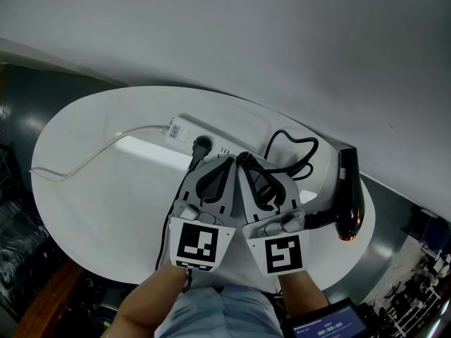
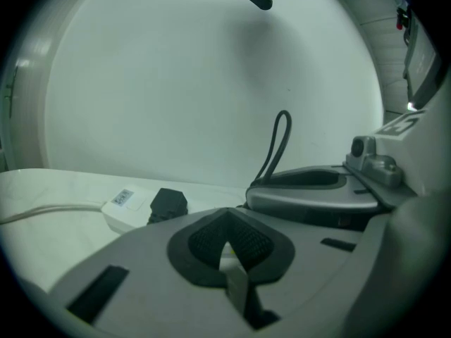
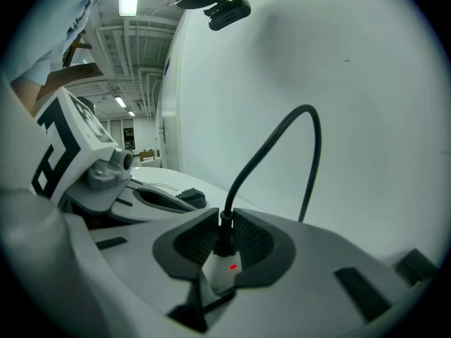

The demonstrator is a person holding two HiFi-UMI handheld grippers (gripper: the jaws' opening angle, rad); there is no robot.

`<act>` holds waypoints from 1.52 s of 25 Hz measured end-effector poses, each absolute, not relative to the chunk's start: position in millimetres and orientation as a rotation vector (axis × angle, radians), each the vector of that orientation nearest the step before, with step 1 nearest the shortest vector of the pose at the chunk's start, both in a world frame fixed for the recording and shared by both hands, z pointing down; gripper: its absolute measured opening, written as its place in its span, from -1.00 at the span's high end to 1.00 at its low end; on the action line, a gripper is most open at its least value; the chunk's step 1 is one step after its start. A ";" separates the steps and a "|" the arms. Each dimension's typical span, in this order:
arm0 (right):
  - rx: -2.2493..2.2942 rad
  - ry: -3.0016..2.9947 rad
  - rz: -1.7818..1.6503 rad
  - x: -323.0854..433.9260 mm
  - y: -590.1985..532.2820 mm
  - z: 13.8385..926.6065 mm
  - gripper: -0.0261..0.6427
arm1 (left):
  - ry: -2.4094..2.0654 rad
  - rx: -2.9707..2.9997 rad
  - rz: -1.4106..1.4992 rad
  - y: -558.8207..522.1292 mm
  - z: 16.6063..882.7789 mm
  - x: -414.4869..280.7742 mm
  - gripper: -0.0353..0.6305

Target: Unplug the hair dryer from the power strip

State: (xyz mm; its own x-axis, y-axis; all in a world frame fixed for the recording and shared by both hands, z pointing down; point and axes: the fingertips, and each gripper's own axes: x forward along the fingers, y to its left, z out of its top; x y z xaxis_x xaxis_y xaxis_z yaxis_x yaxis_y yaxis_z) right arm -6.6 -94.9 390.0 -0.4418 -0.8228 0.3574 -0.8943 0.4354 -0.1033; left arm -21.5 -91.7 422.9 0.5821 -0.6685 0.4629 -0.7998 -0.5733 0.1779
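Note:
The black hair dryer (image 1: 349, 197) lies at the table's right edge. Its black cord (image 1: 293, 151) loops back to my right gripper (image 1: 245, 162). In the right gripper view the gripper (image 3: 224, 236) is shut on the black plug neck (image 3: 225, 232), with both pads against it and the cord (image 3: 278, 143) rising out. Under the plug shows a white piece with a red light (image 3: 227, 270). The white power strip (image 1: 184, 133) carries another black plug (image 1: 201, 145). My left gripper (image 1: 227, 162) rests beside the right one at the strip's near end. Its tips (image 2: 227, 241) are together, with a pale sliver in the slit.
The round white table (image 1: 91, 189) stands against a white wall. The strip's white lead (image 1: 106, 150) runs left to the table edge. The strip (image 2: 125, 210) and its black plug (image 2: 168, 204) lie left of my left gripper. Dark floor and clutter surround the table.

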 end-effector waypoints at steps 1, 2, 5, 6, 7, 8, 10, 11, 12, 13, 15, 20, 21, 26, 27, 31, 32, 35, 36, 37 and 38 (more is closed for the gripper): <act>1.488 -2.438 0.410 -6.6 -95.3 390.4 0.74 | -1.182 2.439 0.501 -90.5 423.9 -21.5 0.90; 1.485 -2.441 0.411 -6.8 -96.1 390.3 0.73 | -1.173 2.429 0.512 -89.0 425.3 -21.7 0.90; 1.494 -2.431 0.394 -8.0 -97.0 391.1 0.72 | -1.190 2.455 0.487 -92.3 422.4 -21.8 0.90; 1.493 -2.423 0.390 -8.0 -96.5 392.6 0.72 | -1.190 2.457 0.486 -92.3 422.2 -21.7 0.90; 1.489 -2.417 0.389 -7.9 -96.4 394.2 0.71 | -1.184 2.450 0.492 -91.3 423.0 -21.7 0.90; 1.484 -2.415 0.390 -7.9 -96.6 395.3 0.70 | -1.180 2.445 0.497 -90.5 423.4 -21.7 0.90; 1.474 -2.421 0.393 -8.2 -97.2 395.7 0.70 | -1.187 2.461 0.484 -92.6 421.4 -21.3 0.90; 1.467 -2.425 0.394 -8.6 -97.4 395.4 0.70 | -1.190 2.468 0.479 -93.5 420.5 -21.1 0.90; 1.460 -2.429 0.400 -9.2 -97.2 395.3 0.71 | -1.191 2.468 0.478 -93.6 420.4 -21.2 0.90; 1.453 -2.432 0.409 -9.7 -96.8 395.2 0.73 | -1.188 2.461 0.485 -92.6 421.3 -21.5 0.90; 1.452 -2.433 0.419 -9.7 -96.2 394.5 0.76 | -1.168 2.432 0.516 -88.4 425.2 -22.2 0.90; 1.455 -2.428 0.424 -9.4 -96.3 393.0 0.77 | -1.174 2.484 0.525 -91.6 421.6 -20.7 0.90; 1.452 -2.428 0.424 -9.6 -96.1 392.7 0.77 | -1.169 2.475 0.523 -90.7 422.4 -20.9 0.90; 1.455 -2.425 0.435 -8.9 -95.4 391.6 0.77 | -1.164 2.493 0.531 -91.7 420.8 -20.5 0.90; 1.457 -2.424 0.437 -8.9 -95.2 391.5 0.77 | -1.167 2.501 0.529 -92.3 419.7 -20.4 0.90; 1.504 -2.474 0.444 -8.8 -94.2 363.2 0.78 | -1.166 2.493 0.527 -90.9 421.5 -20.3 0.90; 1.513 -2.498 0.394 -9.0 -96.6 343.5 0.78 | -1.164 2.483 0.528 -90.3 423.2 -20.4 0.90; 1.537 -2.533 0.211 -2.0 -107.8 290.9 0.77 | -1.154 2.444 0.545 -87.0 427.5 -22.3 0.90; 1.555 -2.549 0.179 3.1 -110.6 278.5 0.77 | -1.146 2.433 0.556 -85.1 428.9 -22.6 0.90; 1.574 -2.562 0.156 8.0 -112.3 268.8 0.77 | -1.141 2.429 0.560 -84.0 429.7 -22.6 0.90; 1.590 -2.571 0.137 11.4 -112.8 262.0 0.77 | -1.139 2.430 0.562 -83.9 430.1 -22.6 0.90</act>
State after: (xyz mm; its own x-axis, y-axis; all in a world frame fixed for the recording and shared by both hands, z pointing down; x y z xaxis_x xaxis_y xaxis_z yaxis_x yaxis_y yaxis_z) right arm 11.4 -112.8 262.0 -0.4428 -0.8847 0.1455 -0.8952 0.4454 -0.0161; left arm -22.6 -83.9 430.1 0.5880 -0.6274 0.5105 -0.7869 -0.5897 0.1818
